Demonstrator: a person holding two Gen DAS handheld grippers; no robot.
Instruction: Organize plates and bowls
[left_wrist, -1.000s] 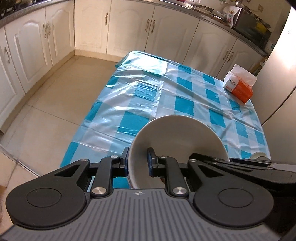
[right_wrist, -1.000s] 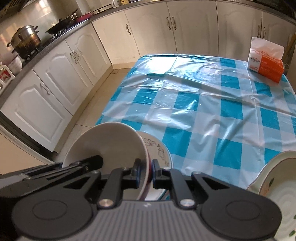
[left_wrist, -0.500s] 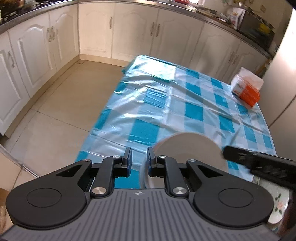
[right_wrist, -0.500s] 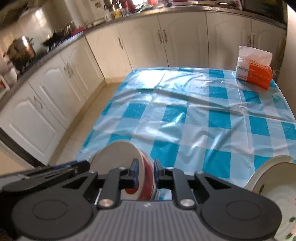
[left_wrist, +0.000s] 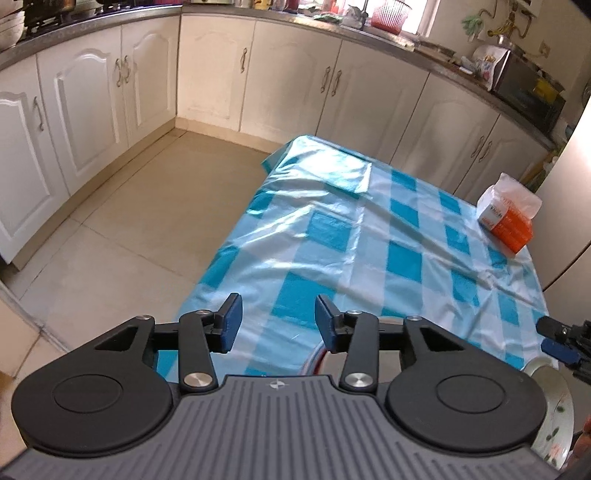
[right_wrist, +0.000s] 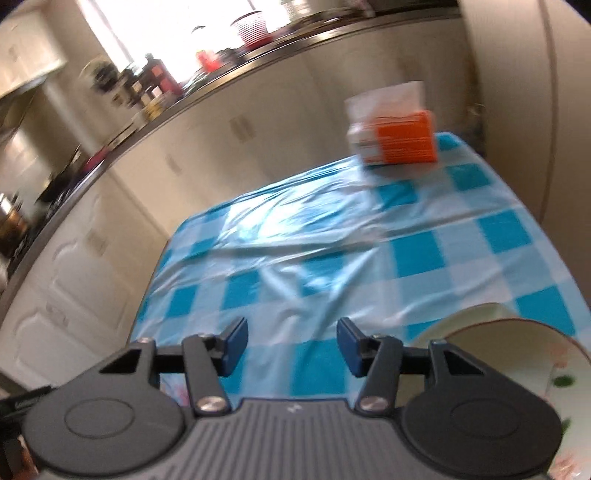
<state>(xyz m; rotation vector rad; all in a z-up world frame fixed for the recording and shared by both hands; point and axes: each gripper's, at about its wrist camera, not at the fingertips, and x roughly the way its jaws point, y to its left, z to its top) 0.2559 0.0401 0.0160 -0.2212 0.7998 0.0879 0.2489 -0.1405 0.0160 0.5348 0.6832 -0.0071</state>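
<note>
Both hand-held grippers (left_wrist: 277, 323) (right_wrist: 292, 346), just opened, gape empty above the tablecloth's (left_wrist: 369, 258) near edge.

The right gripper (right_wrist: 291, 345) has just been opening — jaws apart, nothing between them, only blue-checked tablecloth (right_wrist: 332, 251). At four o'clock a floral-patterned bowl (right_wrist: 517, 354) sits near; at one o'clock — blurred — an orange tissue pack (right_wrist: 399, 138).

A tissue pack (left_wrist: 508, 218) sits at the table's (left_wrist: 332, 236) far right corner.
</note>
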